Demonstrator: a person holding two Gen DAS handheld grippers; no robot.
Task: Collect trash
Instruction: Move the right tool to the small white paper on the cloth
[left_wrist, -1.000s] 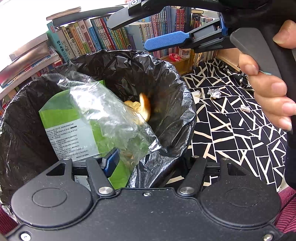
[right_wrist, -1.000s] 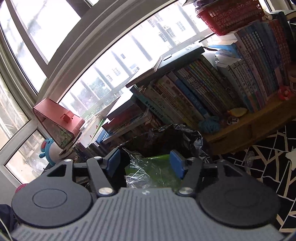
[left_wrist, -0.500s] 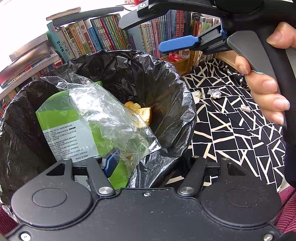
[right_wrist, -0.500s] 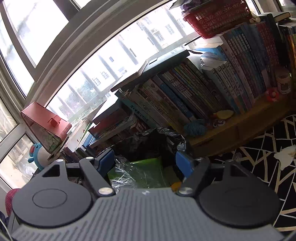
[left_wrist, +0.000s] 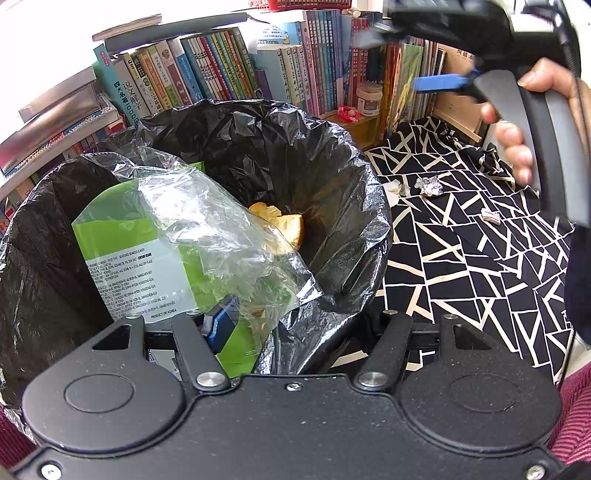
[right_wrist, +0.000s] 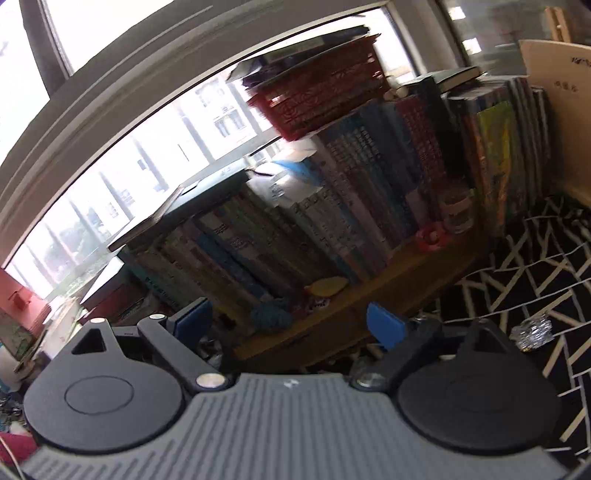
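Note:
A bin lined with a black bag (left_wrist: 332, 155) fills the left wrist view. Inside lie a green and clear plastic wrapper (left_wrist: 140, 236) and orange peel (left_wrist: 284, 225). My left gripper (left_wrist: 295, 332) straddles the near rim, blue pad inside on the wrapper, other finger hidden outside the bag, clamped on the rim. My right gripper (left_wrist: 399, 59) (right_wrist: 291, 325) hangs blurred at the upper right, a hand (left_wrist: 513, 147) on its handle; its jaws are opening with nothing between them. A crumpled foil ball (left_wrist: 428, 184) (right_wrist: 532, 332), white tissue (left_wrist: 393, 186) and a small wrapper (left_wrist: 490, 216) lie on the black-and-white cloth (left_wrist: 480, 277).
A low wooden shelf packed with books (left_wrist: 229, 74) (right_wrist: 332, 221) runs behind the bin under a window (right_wrist: 147, 147). A red basket (right_wrist: 321, 99) sits on top of the books. A small jar (left_wrist: 368, 99) and trinkets stand on the shelf edge.
The orange peel has fallen from the air into the bin. My right gripper has swung right, away from over the bin, toward the patterned cloth, and its jaws have widened. The left gripper has not moved.

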